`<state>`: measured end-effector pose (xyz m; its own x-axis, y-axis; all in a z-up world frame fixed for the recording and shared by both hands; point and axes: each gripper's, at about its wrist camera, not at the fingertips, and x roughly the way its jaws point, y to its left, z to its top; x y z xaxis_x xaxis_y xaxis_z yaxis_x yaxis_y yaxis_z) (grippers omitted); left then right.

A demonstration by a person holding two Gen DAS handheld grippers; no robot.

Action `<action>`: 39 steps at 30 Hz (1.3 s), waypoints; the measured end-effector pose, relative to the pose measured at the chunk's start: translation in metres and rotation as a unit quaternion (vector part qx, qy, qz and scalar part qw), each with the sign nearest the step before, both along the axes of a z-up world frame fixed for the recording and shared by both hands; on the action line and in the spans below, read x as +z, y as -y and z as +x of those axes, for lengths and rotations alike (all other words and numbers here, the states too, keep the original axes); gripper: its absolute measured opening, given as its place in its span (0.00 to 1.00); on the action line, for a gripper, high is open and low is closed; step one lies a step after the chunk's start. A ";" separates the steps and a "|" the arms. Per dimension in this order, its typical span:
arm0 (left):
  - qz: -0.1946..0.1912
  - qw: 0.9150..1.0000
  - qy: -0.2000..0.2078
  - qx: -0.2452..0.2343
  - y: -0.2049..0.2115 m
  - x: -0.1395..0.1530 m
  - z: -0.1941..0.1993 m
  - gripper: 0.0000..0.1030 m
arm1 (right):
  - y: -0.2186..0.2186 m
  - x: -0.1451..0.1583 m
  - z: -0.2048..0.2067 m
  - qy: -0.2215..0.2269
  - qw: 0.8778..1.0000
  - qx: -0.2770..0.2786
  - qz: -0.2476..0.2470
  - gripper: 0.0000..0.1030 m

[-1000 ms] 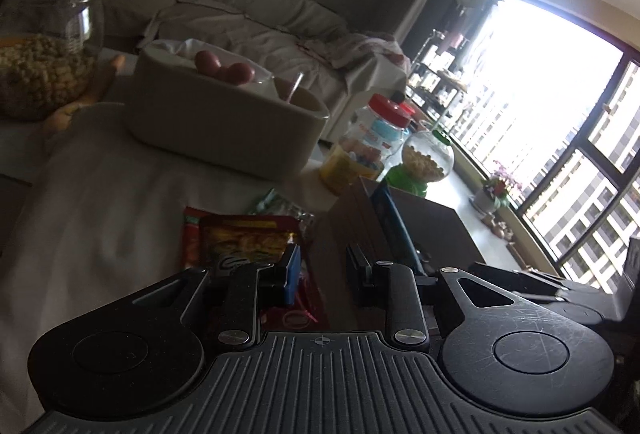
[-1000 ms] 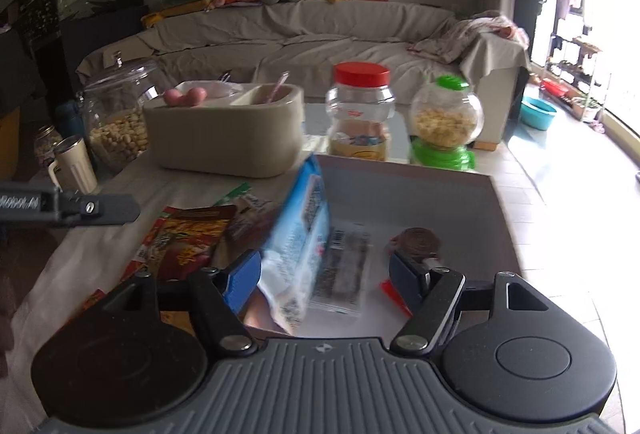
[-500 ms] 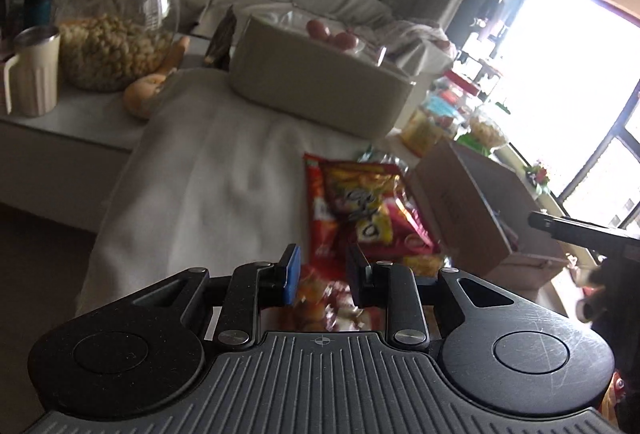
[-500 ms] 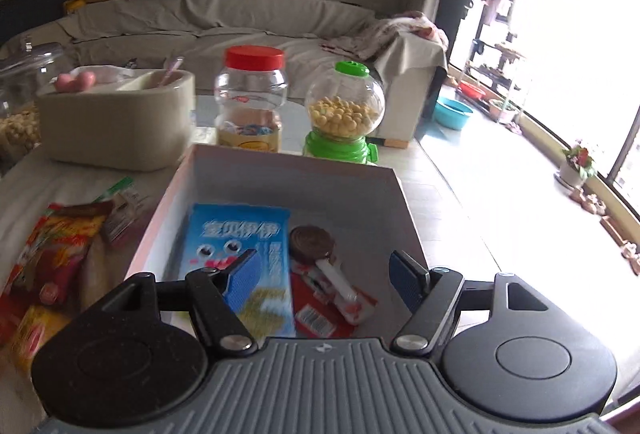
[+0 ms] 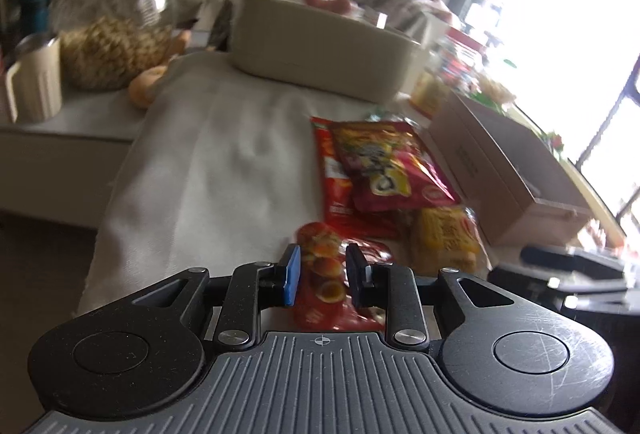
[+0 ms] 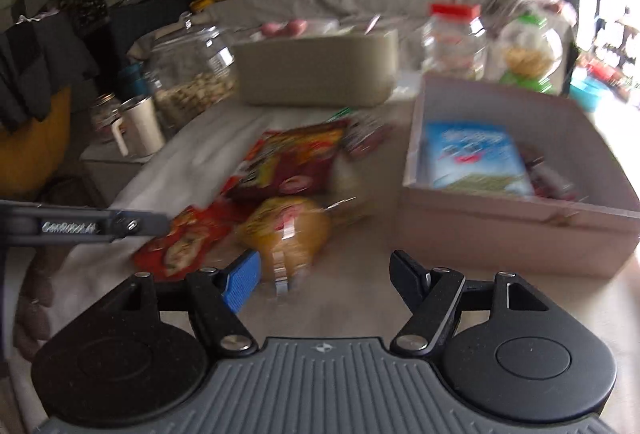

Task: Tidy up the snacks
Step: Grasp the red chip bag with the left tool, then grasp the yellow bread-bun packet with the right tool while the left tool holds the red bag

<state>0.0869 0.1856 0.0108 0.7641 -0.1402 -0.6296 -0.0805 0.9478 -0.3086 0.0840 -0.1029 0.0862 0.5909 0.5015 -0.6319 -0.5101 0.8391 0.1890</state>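
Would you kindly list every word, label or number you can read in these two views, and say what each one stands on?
"GenRobot.AI", roughly, blurred: on the side of the left claw seen from the right wrist view.
Red snack bag: large print, too blurred to read.
Blue packet in the box: white print, too blurred.
Yellow bun pack: label unreadable.
Red-lidded jar: label unreadable.

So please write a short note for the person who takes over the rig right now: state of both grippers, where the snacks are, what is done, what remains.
Left gripper: open, empty, fingers either side of the small red snack packet on the white cloth.
Right gripper: open wide, empty.
Done: the blue-and-white snack bag lies in the pale cardboard box.
Left: the red packet, the round yellow wrapped snack and the large red chip bag remain outside the box.
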 end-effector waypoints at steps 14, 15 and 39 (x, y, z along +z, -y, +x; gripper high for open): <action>-0.099 0.995 -0.005 0.000 -0.015 -0.016 0.006 0.32 | -0.051 -0.025 0.000 0.021 0.999 0.015 -0.037 0.76; -0.101 0.995 -0.002 -0.005 -0.013 -0.014 0.004 0.32 | -0.046 -0.026 0.000 0.018 0.999 0.013 -0.035 0.76; -0.125 0.990 0.004 -0.058 0.014 -0.020 0.003 0.37 | -0.020 -0.030 -0.013 0.015 1.000 0.007 -0.015 0.77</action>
